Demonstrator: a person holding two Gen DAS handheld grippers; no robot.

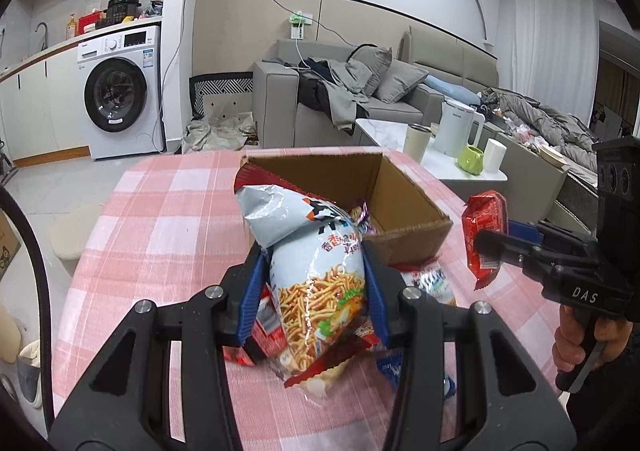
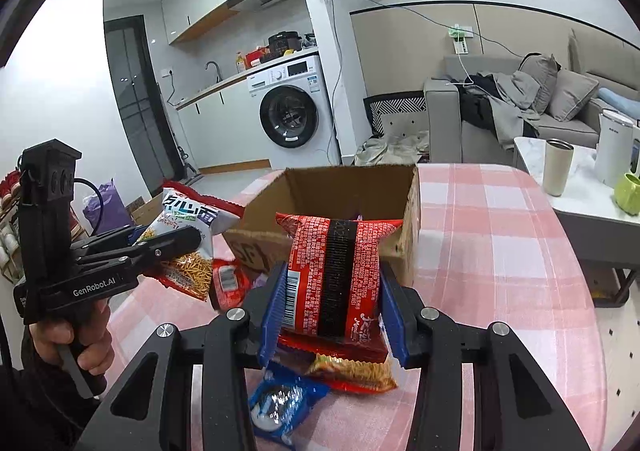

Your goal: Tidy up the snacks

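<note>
Your checked surface point(image 1: 168, 219) carries the open cardboard box point(image 2: 336, 187), your landmark. Just short of the box, your left gripper point(image 1: 316, 283) has its jaws pinching the pale noodle-snack bag point(image 1: 316, 291). To that bag's right, nearer the box's corner, your right gripper point(image 2: 334, 311) has its jaws pinching the red packet point(image 2: 334, 275). A small blue packet point(image 2: 280, 407) lies nearest you, farthest from the box.

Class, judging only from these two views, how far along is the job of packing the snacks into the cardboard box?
Partly done: the cardboard box already holds a packet or two. In hand: the left hand-held gripper is shut on a white noodle-snack bag, the right hand-held gripper on a red packet. Left: a blue packet and other red packets lie on the checked tablecloth.
</note>
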